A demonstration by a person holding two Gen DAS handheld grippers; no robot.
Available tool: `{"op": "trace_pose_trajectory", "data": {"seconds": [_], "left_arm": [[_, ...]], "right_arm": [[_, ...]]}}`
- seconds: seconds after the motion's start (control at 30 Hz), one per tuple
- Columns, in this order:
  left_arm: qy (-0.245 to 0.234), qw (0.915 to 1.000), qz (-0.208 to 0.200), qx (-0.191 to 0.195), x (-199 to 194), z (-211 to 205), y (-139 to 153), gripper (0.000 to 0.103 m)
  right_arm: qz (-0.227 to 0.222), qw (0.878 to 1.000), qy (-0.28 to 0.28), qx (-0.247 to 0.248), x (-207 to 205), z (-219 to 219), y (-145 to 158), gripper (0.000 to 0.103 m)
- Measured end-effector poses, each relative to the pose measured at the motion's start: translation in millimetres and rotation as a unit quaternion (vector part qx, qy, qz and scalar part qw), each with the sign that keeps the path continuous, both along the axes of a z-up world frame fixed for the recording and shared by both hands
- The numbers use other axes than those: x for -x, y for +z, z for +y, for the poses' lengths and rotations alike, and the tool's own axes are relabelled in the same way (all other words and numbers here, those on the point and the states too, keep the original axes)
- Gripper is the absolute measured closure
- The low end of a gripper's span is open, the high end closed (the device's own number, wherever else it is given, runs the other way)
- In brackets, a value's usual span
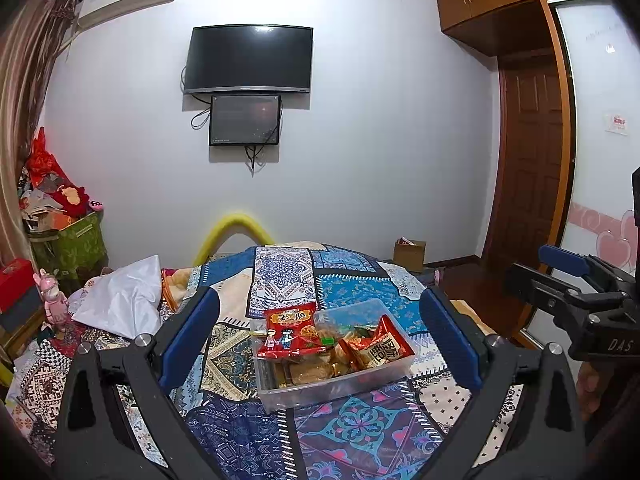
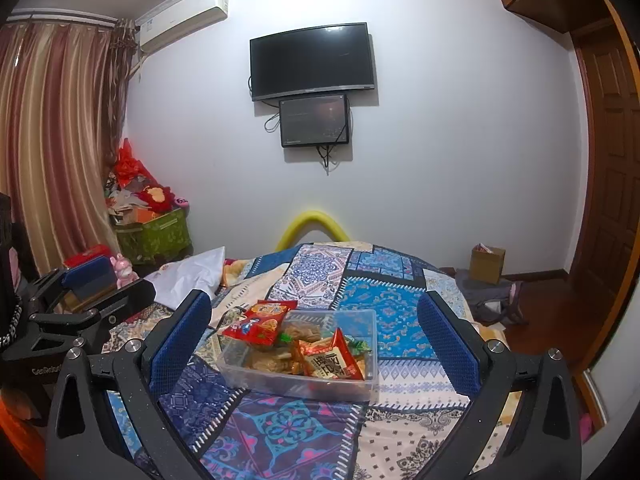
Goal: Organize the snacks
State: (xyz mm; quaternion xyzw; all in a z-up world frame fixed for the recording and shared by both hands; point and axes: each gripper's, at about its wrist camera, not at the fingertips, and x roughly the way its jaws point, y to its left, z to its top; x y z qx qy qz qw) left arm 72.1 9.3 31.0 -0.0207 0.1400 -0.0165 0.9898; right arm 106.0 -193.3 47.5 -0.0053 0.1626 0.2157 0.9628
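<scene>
Left claw [image 1: 320, 340]: spread wide, empty, above the bed.
Right claw [image 2: 316, 340]: spread wide, empty.
Snack tub [image 1: 280, 394]: on the patchwork quilt [image 1: 352, 432], at 12 o'clock from both claws.
Red packet [image 1: 289, 334]: overhangs the tub's 10 o'clock rim.
Risk: a nudge could tip the packet out; the soft quilt may let the tub tilt.

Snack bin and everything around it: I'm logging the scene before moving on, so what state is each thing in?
Clear plastic bin: lidless, upright on the patchwork bedspread, holding snack packets.
Large red packet: sealed, leaning over the bin's rim.
Red-orange packet: sealed, inside the bin.
Left claw: open, empty.
Right claw: open, empty.
Television: off.
Smaller screen: dim.
Cardboard box: open, on the floor.
</scene>
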Motion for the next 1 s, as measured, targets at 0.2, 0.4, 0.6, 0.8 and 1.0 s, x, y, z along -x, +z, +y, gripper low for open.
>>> {"op": "trace_pose_trajectory", "data": {"seconds": [0.2, 0.4, 0.6, 0.8, 1.0], "left_arm": [[-0.001, 1.0000, 0.000, 0.001, -0.5, -1.0, 0.5, 0.002], [-0.002, 1.0000, 0.002, 0.002, -0.7, -1.2, -0.2, 0.002], [-0.006, 1.0000, 0.003, 0.004, -0.8, -2.7, -0.9, 0.002], [-0.007, 1.0000, 0.005, 0.005, -0.8, -3.5, -0.4, 0.002], [-0.009, 0.9998, 0.011, 0.012, -1.1, -1.2, -2.9, 0.002]], "right_arm": [[0.000, 1.000, -0.001, 0.003, 1.0, 0.2, -0.3, 0.000], [-0.001, 1.000, -0.002, 0.002, 1.3, 0.0, -0.6, 0.000], [-0.001, 1.000, -0.004, 0.004, 1.7, -0.9, -0.6, 0.000], [-0.001, 1.000, -0.005, 0.006, 1.4, -2.0, -1.4, 0.000], [0.001, 1.000, -0.005, 0.007, -0.3, -2.3, -3.3, 0.000]]}}
